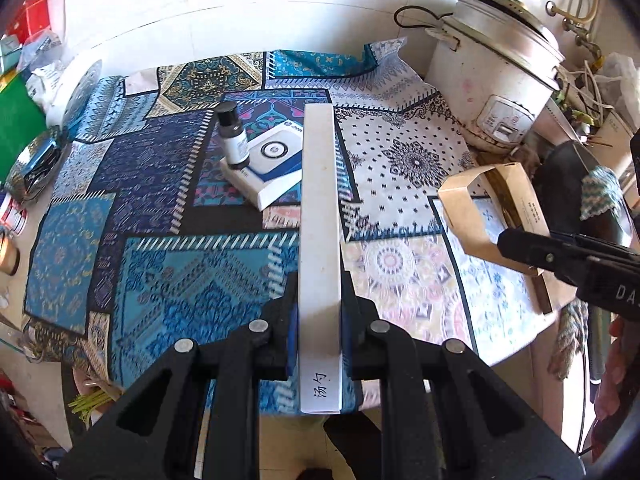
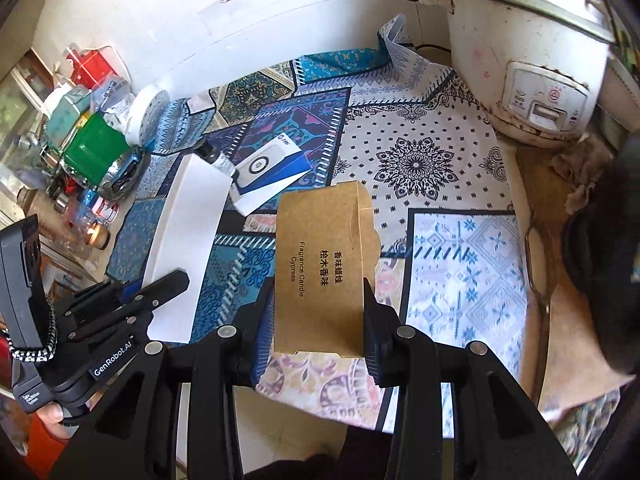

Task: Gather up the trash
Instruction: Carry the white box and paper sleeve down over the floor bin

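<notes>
My left gripper [image 1: 319,312] is shut on a long white box [image 1: 320,216] and holds it above the patterned tablecloth [image 1: 168,280]; the box also shows in the right wrist view [image 2: 188,248]. My right gripper [image 2: 320,304] is shut on an open brown kraft candle box [image 2: 324,264], which also shows in the left wrist view [image 1: 480,208]. A small dark bottle [image 1: 234,136] stands on a flat white and blue box [image 1: 268,168] on the cloth; both also show in the right wrist view, the bottle [image 2: 218,158] and the flat box [image 2: 268,174].
A white rice cooker [image 1: 496,72] stands at the back right. Clutter with a green box [image 2: 92,148] and a red box [image 2: 92,66] lines the left side. A dark object [image 2: 600,264] sits at the right edge.
</notes>
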### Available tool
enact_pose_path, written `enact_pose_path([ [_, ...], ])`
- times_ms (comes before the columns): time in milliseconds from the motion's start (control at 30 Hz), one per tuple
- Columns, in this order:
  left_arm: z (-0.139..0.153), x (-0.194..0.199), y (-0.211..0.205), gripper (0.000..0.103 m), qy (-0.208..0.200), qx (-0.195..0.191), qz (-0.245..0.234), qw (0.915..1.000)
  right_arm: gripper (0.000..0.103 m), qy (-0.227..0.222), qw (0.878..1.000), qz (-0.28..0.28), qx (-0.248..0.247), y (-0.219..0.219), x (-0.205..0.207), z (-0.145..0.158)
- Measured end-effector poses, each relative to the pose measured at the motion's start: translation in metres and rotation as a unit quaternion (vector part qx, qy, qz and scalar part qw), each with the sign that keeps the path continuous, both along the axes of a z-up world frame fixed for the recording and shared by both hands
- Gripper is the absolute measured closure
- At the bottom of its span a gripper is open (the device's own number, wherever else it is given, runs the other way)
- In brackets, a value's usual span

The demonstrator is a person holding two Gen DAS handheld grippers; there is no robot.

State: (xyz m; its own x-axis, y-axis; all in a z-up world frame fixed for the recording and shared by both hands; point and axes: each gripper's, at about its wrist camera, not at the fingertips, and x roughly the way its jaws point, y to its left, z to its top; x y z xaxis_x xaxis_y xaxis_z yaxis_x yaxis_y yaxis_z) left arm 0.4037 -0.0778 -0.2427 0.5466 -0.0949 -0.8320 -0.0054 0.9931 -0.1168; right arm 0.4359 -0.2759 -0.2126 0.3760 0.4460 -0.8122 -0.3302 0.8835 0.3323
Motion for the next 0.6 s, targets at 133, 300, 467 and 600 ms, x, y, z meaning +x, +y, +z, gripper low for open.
enact_pose_path([
  [133,0.001,-0.046,0.009,0.087,-0.008,-0.005,-0.012,0.9999,0.068,-0.017,1.000,-0.020,-0.002,0.004,-0.044,0.005],
  [300,-0.005,-0.115,0.025,0.087,-0.006,-0.016,-0.023,0.9996,0.068,-0.023,0.999,-0.045,0.004,0.018,-0.111,0.001],
  [467,-0.023,-0.170,0.036,0.087,0.008,-0.024,-0.035,0.9991,0.068,-0.016,0.999,-0.049,0.003,0.034,-0.161,-0.015],
  [600,-0.054,-0.196,0.037,0.087,0.042,-0.029,-0.041,0.9979,0.068,0.012,0.999,-0.044,-0.001,0.044,-0.182,-0.042],
])
